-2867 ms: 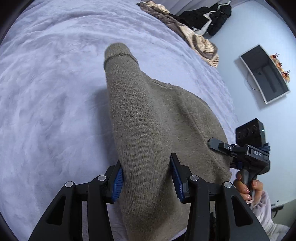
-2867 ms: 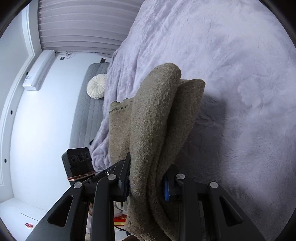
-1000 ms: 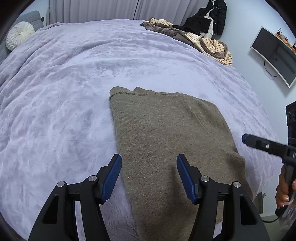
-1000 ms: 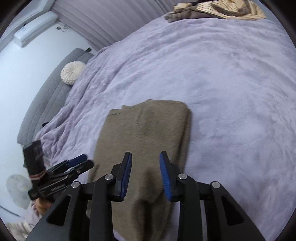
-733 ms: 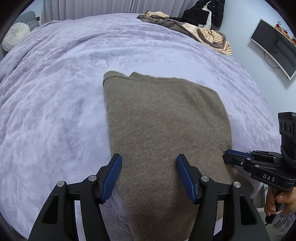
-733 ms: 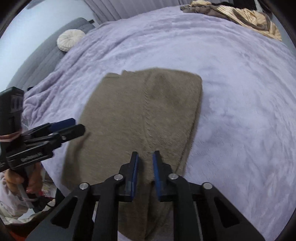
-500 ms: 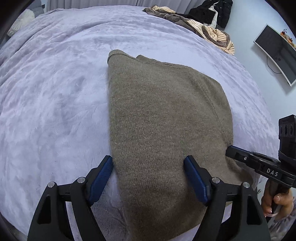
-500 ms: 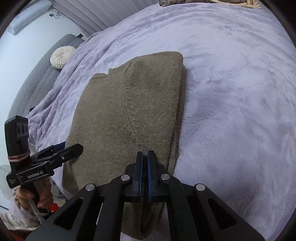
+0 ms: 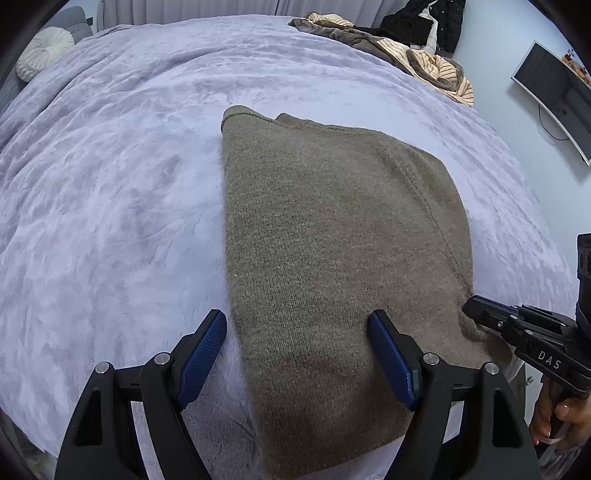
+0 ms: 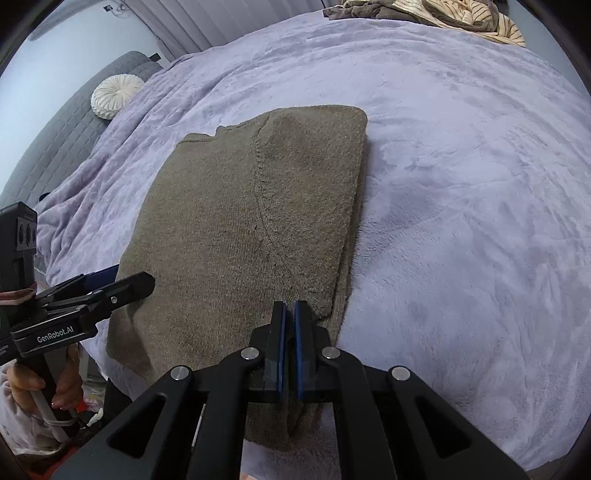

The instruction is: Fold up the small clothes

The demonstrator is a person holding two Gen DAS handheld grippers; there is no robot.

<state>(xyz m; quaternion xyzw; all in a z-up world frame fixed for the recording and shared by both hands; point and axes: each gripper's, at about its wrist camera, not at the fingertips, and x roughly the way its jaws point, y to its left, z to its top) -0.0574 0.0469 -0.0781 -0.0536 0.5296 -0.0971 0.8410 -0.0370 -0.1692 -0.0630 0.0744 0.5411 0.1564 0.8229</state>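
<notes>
An olive-brown knitted sweater (image 9: 332,229) lies folded flat on the lilac blanket (image 9: 110,206), its near end reaching the bed's edge. My left gripper (image 9: 295,332) is open wide and straddles the sweater's near left edge: one pad (image 9: 205,343) is over the blanket, the other over the knit. It also shows in the right wrist view as the left gripper (image 10: 127,278) at the sweater's left side. My right gripper (image 10: 290,306) is shut, and I see no cloth between its pads. Its tip sits low over the sweater's near right part (image 10: 240,229). In the left wrist view the right gripper (image 9: 471,308) touches the sweater's right edge.
A heap of striped and brown clothes (image 9: 424,59) lies at the bed's far right, with a black jacket (image 9: 432,22) behind it. A round white cushion (image 10: 112,94) rests by the grey headboard (image 10: 62,144). A wall screen (image 9: 554,96) hangs at right. A hand (image 10: 44,387) grips the left tool.
The sweater, earlier hanging lifted in both grippers, now lies flat. Over the last second the left jaws widened, the right jaws shut, and both grippers sank closer to the knit.
</notes>
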